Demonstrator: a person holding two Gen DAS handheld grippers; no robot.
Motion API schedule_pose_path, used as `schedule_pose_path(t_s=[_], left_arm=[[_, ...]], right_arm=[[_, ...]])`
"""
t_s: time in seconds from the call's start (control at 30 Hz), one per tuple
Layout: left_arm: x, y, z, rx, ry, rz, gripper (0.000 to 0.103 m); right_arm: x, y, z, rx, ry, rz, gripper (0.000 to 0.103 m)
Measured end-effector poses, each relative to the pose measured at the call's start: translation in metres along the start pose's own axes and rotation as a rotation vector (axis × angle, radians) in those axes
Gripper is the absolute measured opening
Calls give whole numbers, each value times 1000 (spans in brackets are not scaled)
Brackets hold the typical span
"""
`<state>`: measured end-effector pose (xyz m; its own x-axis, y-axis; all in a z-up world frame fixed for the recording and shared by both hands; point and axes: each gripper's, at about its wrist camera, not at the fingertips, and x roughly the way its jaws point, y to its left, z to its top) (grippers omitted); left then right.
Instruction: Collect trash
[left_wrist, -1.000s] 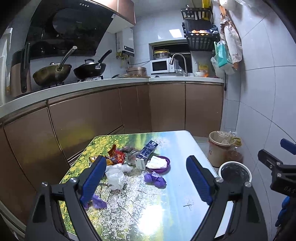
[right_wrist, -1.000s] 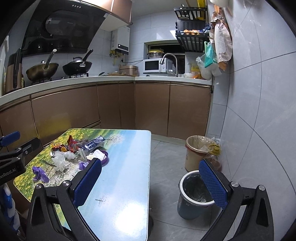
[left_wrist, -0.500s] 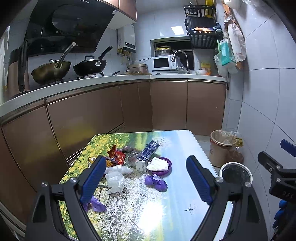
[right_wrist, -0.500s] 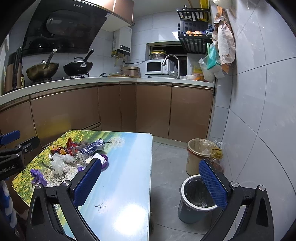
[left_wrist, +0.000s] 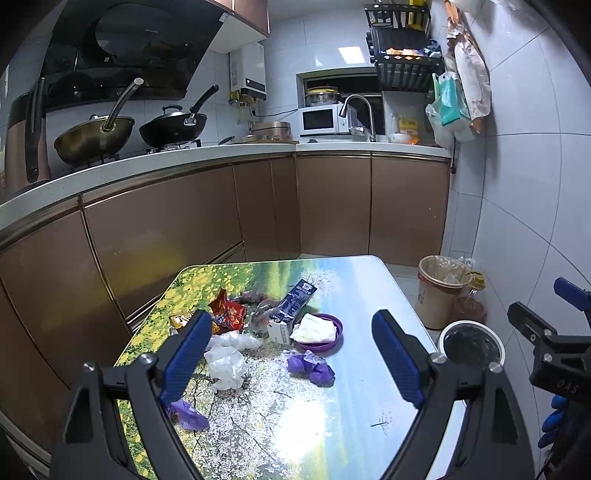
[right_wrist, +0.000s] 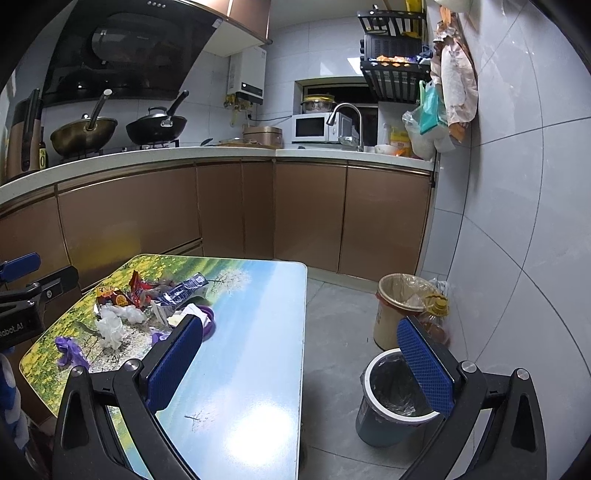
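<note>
Trash lies on the flower-print table (left_wrist: 332, 417): a white crumpled tissue (left_wrist: 225, 365), purple wrappers (left_wrist: 310, 367), a red snack bag (left_wrist: 227, 314), a blue carton (left_wrist: 291, 308) and a purple bowl (left_wrist: 323, 334) holding white paper. My left gripper (left_wrist: 291, 358) is open and empty, above the table's near part. My right gripper (right_wrist: 299, 363) is open and empty, over the table's right edge. A dark bin with a black liner (right_wrist: 395, 395) stands on the floor right of the table; it also shows in the left wrist view (left_wrist: 471, 343).
A beige lined bin (right_wrist: 400, 306) and an oil bottle (right_wrist: 436, 317) stand by the tiled wall. Brown cabinets (left_wrist: 332, 206) and a counter with woks run behind the table. Grey floor (right_wrist: 332, 332) lies between table and bins.
Both grippers have drawn back and risen slightly, so the table and bins look a little farther. Both stay open and empty.
</note>
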<state>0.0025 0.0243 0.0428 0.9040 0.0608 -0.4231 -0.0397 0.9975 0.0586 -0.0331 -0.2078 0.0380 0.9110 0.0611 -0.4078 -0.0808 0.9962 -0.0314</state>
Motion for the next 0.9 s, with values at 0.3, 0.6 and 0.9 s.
schedule_pose_path(t_s=[0.3, 0.6, 0.9], left_arm=[[16, 1, -1, 0, 12, -26, 88], [38, 7, -5, -15, 41, -46, 88], [63, 11, -15, -24, 85, -77, 88]], right_arm=[[14, 3, 0, -2, 22, -1, 103], [31, 3, 0, -3, 67, -10, 103], [51, 2, 2, 14, 87, -13, 103]])
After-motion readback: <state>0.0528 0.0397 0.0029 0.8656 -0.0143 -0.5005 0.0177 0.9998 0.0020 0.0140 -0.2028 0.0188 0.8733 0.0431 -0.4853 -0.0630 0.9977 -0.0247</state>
